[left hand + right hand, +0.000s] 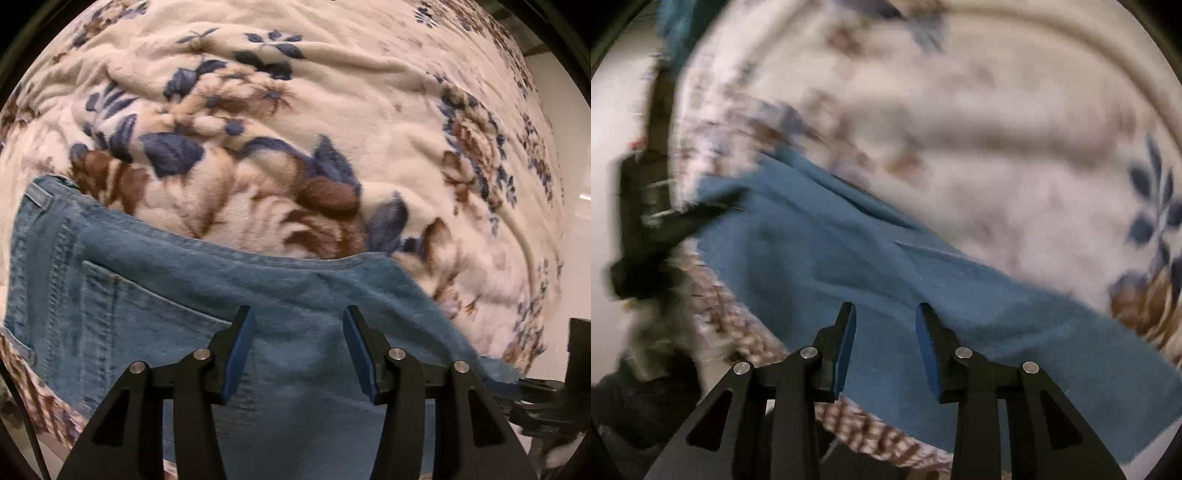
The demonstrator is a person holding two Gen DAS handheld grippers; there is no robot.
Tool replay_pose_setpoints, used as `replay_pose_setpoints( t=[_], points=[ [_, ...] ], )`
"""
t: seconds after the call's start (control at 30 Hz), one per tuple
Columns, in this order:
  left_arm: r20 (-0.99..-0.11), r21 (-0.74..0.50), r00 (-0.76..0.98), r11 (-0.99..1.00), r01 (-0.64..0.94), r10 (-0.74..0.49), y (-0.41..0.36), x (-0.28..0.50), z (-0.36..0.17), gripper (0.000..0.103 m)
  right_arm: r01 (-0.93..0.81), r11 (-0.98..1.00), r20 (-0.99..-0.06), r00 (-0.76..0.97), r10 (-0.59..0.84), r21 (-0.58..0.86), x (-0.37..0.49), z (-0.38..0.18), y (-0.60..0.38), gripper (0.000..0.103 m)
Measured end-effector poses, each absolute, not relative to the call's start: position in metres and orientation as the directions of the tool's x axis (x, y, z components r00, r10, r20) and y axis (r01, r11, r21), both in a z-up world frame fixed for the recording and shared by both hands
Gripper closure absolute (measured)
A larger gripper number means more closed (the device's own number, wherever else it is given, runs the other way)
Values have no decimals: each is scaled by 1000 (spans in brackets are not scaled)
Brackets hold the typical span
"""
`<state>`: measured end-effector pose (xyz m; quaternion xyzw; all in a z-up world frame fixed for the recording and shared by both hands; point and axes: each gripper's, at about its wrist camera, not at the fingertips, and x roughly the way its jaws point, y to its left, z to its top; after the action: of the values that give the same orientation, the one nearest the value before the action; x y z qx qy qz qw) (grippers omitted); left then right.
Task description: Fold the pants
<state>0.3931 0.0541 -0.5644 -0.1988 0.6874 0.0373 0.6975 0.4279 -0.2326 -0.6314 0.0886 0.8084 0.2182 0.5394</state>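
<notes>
Blue denim pants (192,295) lie spread across a cream fleece blanket (332,110) printed with navy leaves and brown flowers. At the far left of the left wrist view, the waistband (33,229) runs down the edge of the garment, with a stitched back pocket (122,306) just beside it. A checked brown-and-white border (33,391) of the blanket shows below the denim at the lower left.

In the middle of that view, the left gripper (299,325) hangs over the denim, its blue-padded fingers (240,350) spread wide with bare cloth showing between them and nothing clamped. To its right the pant fabric narrows and runs off toward a dark, blurred shape (546,398) at the frame's edge, too indistinct to name.

The right wrist view is smeared by motion. At its left, a black blurred object (646,229) sits by the blanket's edge. A band of blue pant leg (849,258) crosses the blanket diagonally from upper left to lower right. The right gripper (886,314) is poised above this leg with its fingers (846,350) parted moderately; whether they touch the cloth cannot be told.
</notes>
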Motion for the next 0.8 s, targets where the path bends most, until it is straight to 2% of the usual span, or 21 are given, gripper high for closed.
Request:
replay_pose_setpoints(
  t=[0.07, 0.1, 0.13, 0.23, 0.27, 0.3, 0.33, 0.37, 0.4, 0.47, 0.5, 0.57, 0.6, 0.63, 0.7, 0.8],
  points=[
    [-981, -190, 37, 931, -311, -188, 59, 391, -568, 56, -64, 945, -890, -359, 279, 322, 426, -655, -240, 94],
    [-984, -178, 39, 935, -305, -175, 63, 389, -569, 56, -2, 960, -898, -353, 262, 281, 426, -664, -246, 103],
    [-986, -166, 44, 940, -298, -160, 68, 387, -569, 56, 51, 965, -900, -350, 259, 258, 425, -667, -247, 103],
    [-988, -147, 86, 940, -307, -127, 90, 377, -562, 55, -50, 970, -936, -280, 215, 238, 426, -634, -215, 93],
    [-988, -131, 114, 941, -313, -100, 102, 372, -557, 44, -71, 964, -941, -246, 234, 258, 428, -620, -203, 90],
    [-988, -119, 135, 940, -321, -79, 111, 369, -554, 38, -86, 954, -940, -219, 262, 286, 431, -607, -190, 78],
    [-985, -109, 164, 934, -340, -56, 124, 364, -550, 29, -97, 934, -927, -195, 321, 344, 437, -595, -172, 55],
    [-983, -108, 180, 927, -358, -45, 134, 361, -548, 27, -105, 918, -914, -183, 361, 384, 442, -589, -160, 43],
    [-981, -111, 187, 920, -376, -42, 145, 358, -548, 26, -115, 901, -901, -172, 397, 419, 451, -587, -140, 34],
    [-984, -114, 175, 902, -416, -44, 167, 353, -555, 26, -160, 890, -901, -156, 405, 427, 473, -594, -103, 34],
    [-985, -110, 168, 895, -432, -40, 176, 351, -559, 26, -176, 888, -902, -169, 398, 425, 482, -601, -90, 35],
    [-986, -114, 161, 888, -445, -46, 189, 349, -567, 25, -179, 884, -889, -245, 386, 432, 497, -628, -61, 48],
    [-985, -129, 163, 887, -443, -62, 194, 348, -569, 24, -162, 885, -876, -302, 377, 437, 499, -642, -52, 69],
    [-984, -139, 165, 889, -437, -72, 197, 347, -572, 23, -133, 880, -847, -369, 383, 456, 499, -659, -43, 84],
    [-984, -134, 161, 901, -412, -73, 196, 347, -574, 19, -165, 888, -857, -383, 344, 430, 496, -666, -35, 87],
    [-984, -129, 163, 919, -372, -72, 188, 349, -573, 13, -158, 906, -890, -310, 333, 394, 503, -654, -33, 90]
  ],
)
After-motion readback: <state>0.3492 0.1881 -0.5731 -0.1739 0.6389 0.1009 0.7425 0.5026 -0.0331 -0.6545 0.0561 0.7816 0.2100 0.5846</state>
